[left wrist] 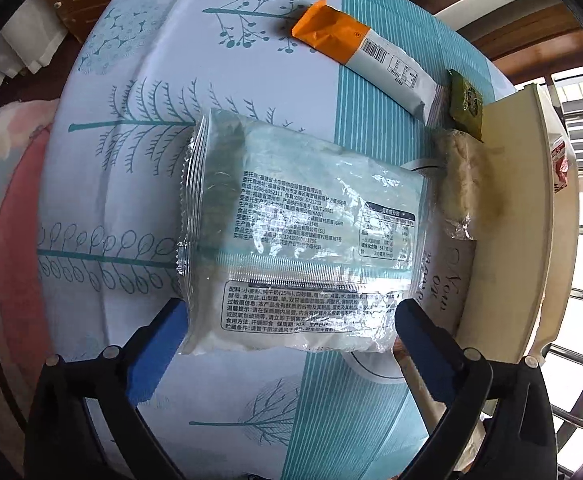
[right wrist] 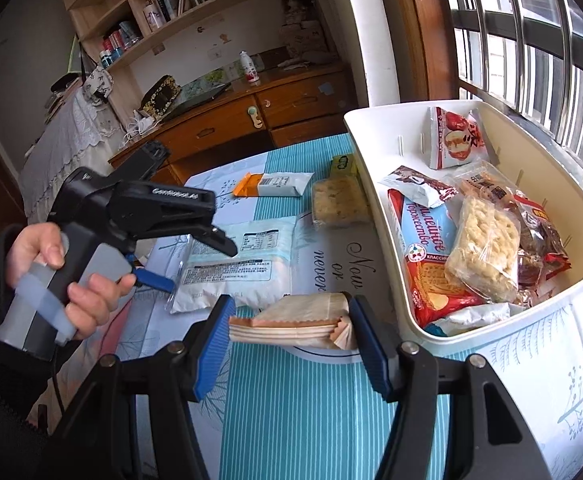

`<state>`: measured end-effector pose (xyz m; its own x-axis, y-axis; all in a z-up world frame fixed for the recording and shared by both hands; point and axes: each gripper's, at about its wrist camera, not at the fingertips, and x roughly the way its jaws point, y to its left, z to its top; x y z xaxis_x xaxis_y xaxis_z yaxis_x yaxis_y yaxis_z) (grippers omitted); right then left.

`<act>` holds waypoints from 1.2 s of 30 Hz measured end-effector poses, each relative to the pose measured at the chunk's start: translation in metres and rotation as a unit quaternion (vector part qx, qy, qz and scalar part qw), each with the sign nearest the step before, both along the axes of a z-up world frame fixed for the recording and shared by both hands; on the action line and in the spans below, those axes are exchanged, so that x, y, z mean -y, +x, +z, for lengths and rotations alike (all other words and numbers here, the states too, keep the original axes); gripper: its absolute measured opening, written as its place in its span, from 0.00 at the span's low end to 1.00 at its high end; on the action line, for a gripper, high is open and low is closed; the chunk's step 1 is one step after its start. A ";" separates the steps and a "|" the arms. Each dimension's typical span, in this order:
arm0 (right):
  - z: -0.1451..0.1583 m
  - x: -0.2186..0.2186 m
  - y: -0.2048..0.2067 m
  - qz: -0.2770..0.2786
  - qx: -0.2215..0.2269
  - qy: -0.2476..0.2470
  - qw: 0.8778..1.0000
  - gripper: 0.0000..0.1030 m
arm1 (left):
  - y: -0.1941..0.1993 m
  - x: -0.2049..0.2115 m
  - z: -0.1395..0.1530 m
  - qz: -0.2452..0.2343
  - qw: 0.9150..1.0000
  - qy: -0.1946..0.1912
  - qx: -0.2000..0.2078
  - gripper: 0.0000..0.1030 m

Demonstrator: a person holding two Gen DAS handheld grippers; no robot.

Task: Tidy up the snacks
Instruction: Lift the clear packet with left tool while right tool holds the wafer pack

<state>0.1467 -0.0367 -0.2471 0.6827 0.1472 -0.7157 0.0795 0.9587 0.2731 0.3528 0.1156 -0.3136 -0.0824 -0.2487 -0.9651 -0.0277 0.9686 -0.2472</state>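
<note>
While the white bin (right wrist: 375, 184) already holds several packets, your spread left gripper (left wrist: 287, 320) straddles the clear bread bag (left wrist: 291, 240) beside it (right gripper (right wrist: 291, 334) clamps a beige packet (right wrist: 291, 320)).

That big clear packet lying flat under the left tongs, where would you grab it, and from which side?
Probably from above, across its short width near the end facing the left tongs. The clear packet lies flat on the tablecloth, so no side is exposed for a level approach. The open tongs already straddle that end, and the puffy middle looks soft enough to pinch.
</note>
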 end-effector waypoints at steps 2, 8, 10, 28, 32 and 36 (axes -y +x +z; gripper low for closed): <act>-0.001 0.001 -0.001 0.004 -0.003 0.003 1.000 0.57 | 0.002 0.007 -0.002 -0.011 1.000 0.020 0.001 0.99; -0.003 0.007 -0.003 0.009 -0.007 0.018 1.000 0.57 | 0.004 0.028 -0.011 -0.035 0.997 0.072 -0.003 0.99; -0.004 0.010 -0.003 0.010 -0.007 0.022 1.000 0.57 | 0.006 0.032 -0.011 -0.035 0.997 0.074 -0.004 0.99; -0.008 0.023 0.006 0.022 -0.020 0.041 0.999 0.58 | 0.014 0.058 -0.018 -0.015 0.996 0.083 0.015 1.00; -0.008 0.023 0.006 0.024 -0.022 0.041 0.999 0.57 | 0.014 0.075 -0.018 -0.016 0.996 0.088 0.024 1.00; -0.007 0.020 0.006 0.028 -0.021 0.043 0.998 0.57 | 0.008 0.088 -0.010 -0.018 0.995 0.094 0.040 1.00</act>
<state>0.1524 -0.0563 -0.2545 0.6411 0.2453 -0.7271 0.0406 0.9354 0.3514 0.3607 0.0276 -0.3234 -0.0092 -0.0619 -0.9980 0.0212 0.9978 -0.0621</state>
